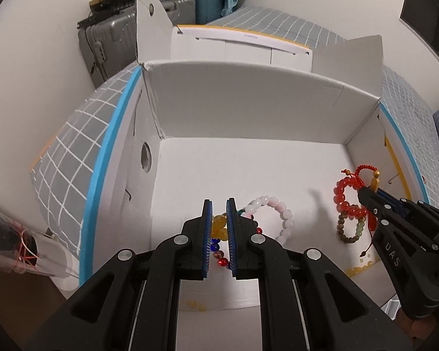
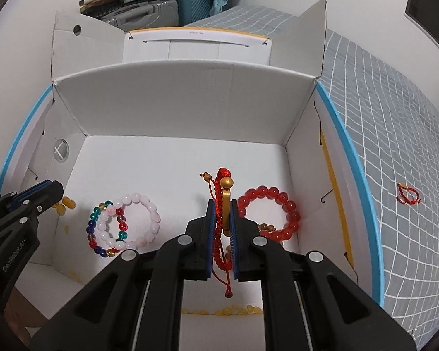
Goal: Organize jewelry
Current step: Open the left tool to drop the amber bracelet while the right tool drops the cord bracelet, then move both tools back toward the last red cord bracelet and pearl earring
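Observation:
An open white cardboard box (image 1: 248, 108) (image 2: 184, 99) holds several bead bracelets. My right gripper (image 2: 221, 204) (image 1: 365, 191) is shut on a red braided cord bracelet (image 2: 219, 228) with a gold charm (image 2: 226, 204), held above the box floor. Under it lie a red bead bracelet (image 2: 281, 201) (image 1: 344, 197) and a brown bead bracelet (image 1: 349, 229). My left gripper (image 1: 219, 204) (image 2: 51, 188) hovers over yellow amber beads (image 1: 219, 225) at the box's left; its jaws stand a little apart with nothing between them. A pink bead bracelet (image 2: 145, 207) (image 1: 278, 207) and a multicoloured bead bracelet (image 2: 98, 234) lie overlapping.
The box sits on a grey checked bed cover (image 2: 395, 134) with a blue-edged board (image 2: 363, 175) under it. A small red cord bracelet (image 2: 408, 196) lies on the cover to the right. Suitcases (image 1: 117, 44) stand by the far wall. A clear bag (image 1: 20, 248) lies at the left.

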